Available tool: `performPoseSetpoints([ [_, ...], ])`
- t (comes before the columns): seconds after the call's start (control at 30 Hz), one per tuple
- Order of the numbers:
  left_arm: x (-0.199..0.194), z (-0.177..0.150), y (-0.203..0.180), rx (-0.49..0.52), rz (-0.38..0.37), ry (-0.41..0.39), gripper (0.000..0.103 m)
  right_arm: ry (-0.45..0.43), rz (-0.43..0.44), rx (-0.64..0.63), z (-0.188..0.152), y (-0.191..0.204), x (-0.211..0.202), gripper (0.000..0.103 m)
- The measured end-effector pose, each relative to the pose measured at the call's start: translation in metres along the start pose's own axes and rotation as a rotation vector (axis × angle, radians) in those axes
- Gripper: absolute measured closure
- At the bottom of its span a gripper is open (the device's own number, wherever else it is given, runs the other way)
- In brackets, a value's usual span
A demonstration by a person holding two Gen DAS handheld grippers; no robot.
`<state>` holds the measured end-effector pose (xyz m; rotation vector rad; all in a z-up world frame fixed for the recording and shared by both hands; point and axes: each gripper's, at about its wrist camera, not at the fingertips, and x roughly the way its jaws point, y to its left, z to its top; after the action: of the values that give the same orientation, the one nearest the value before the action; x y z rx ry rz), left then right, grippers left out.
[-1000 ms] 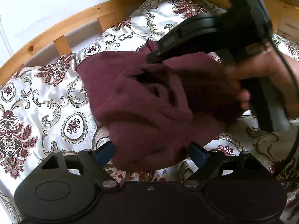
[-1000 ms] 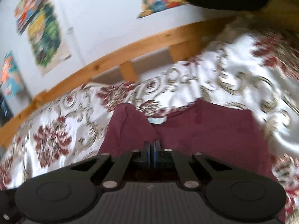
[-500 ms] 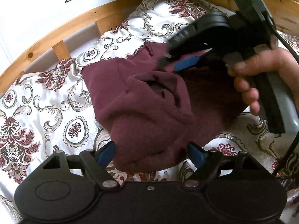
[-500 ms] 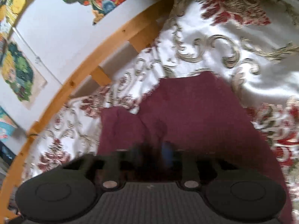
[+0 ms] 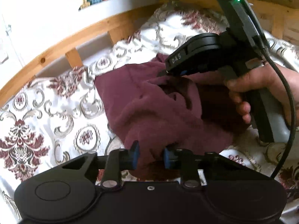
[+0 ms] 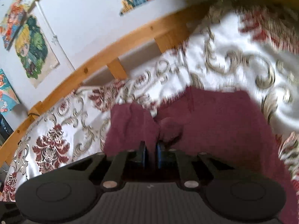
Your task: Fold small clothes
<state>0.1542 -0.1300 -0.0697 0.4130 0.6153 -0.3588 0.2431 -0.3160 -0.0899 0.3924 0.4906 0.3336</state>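
Observation:
A small maroon garment [image 5: 158,112] lies crumpled on the patterned bedspread [image 5: 56,115]; it also shows in the right wrist view [image 6: 214,123]. My left gripper [image 5: 149,155] has its blue-padded fingers closed in on the garment's near edge, with cloth between them. My right gripper [image 6: 151,155] is shut on a fold of the garment near its middle. In the left wrist view the right gripper [image 5: 168,72] reaches in from the right, a hand on its handle, tips on the cloth.
A wooden bed rail [image 5: 56,50] curves along the far side of the bed, with a white wall and colourful posters [image 6: 31,44] behind it. A black cable [image 5: 287,112] hangs from the right gripper's handle.
My left fingers have closed from wide open onto the garment's near edge. My right gripper opened briefly, then shut on a fold near the middle of the garment.

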Motion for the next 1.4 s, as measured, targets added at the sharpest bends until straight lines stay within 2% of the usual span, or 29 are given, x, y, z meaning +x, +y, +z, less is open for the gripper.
performPoseSetpoints([
  [0.27, -0.019, 0.002, -0.024, 0.073, -0.041, -0.149, 0.084, -0.078, -0.057, -0.107, 0.020, 0.001, -0.034, 0.090],
  [0.6, -0.013, 0.017, -0.070, 0.105, -0.132, -0.207, 0.086, -0.074, -0.179, -0.046, 0.033, -0.036, -0.070, 0.090],
  [0.73, -0.008, 0.018, -0.078, 0.110, -0.154, -0.211, 0.086, -0.065, -0.198, -0.023, 0.032, -0.046, -0.073, 0.090],
  [1.07, -0.009, 0.014, -0.077, 0.098, -0.166, -0.207, 0.086, -0.063, -0.207, -0.046, 0.030, -0.039, -0.070, 0.090],
  [1.4, -0.006, 0.015, -0.076, 0.081, -0.182, -0.185, 0.085, -0.020, -0.241, -0.013, 0.027, -0.045, -0.066, 0.090],
])
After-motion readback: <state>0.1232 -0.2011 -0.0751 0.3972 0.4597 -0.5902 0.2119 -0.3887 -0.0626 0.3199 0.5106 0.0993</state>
